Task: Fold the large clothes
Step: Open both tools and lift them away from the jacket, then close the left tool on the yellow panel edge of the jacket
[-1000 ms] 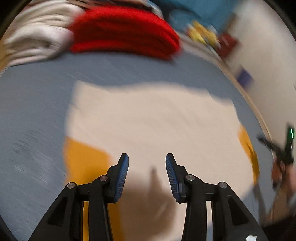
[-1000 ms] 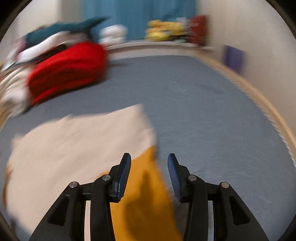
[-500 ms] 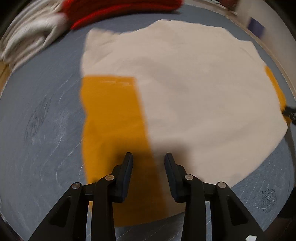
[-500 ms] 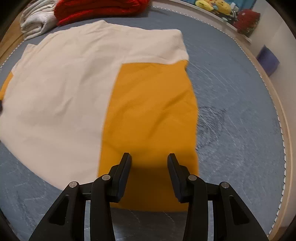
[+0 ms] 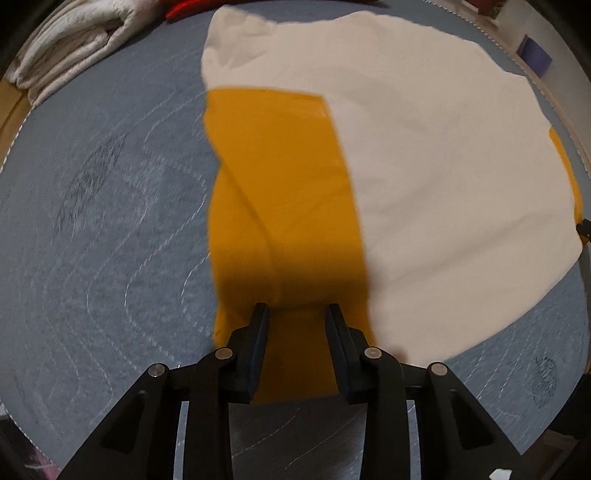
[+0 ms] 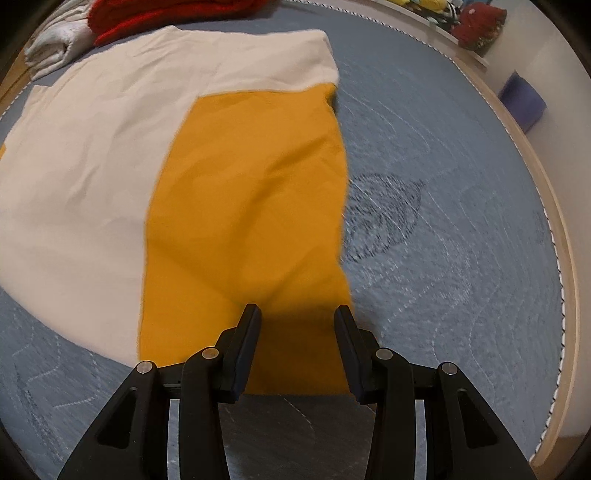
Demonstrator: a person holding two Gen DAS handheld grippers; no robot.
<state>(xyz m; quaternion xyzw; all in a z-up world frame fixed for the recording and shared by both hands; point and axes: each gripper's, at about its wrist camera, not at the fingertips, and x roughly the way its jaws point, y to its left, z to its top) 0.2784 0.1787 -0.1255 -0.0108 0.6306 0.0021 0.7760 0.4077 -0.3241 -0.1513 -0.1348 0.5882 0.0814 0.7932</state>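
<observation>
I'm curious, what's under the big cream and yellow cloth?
The cloth lies on a grey quilted bedcover, which shows all around it. Whatever is beneath its middle is covered.

The right hand-held gripper (image 6: 297,314) hangs low over the near end of an orange sleeve (image 6: 251,206), its two black fingers (image 6: 248,332) spread apart with the orange cloth showing between them. The sleeve runs away from the camera to join the cream body (image 6: 110,122) of a garment spread flat on a grey-blue quilted bed (image 6: 461,206). At the far edge lie a red folded pile (image 6: 166,14) and a white folded cloth (image 6: 59,42). A blue box (image 6: 522,101) stands past the bed's right rim.
</observation>
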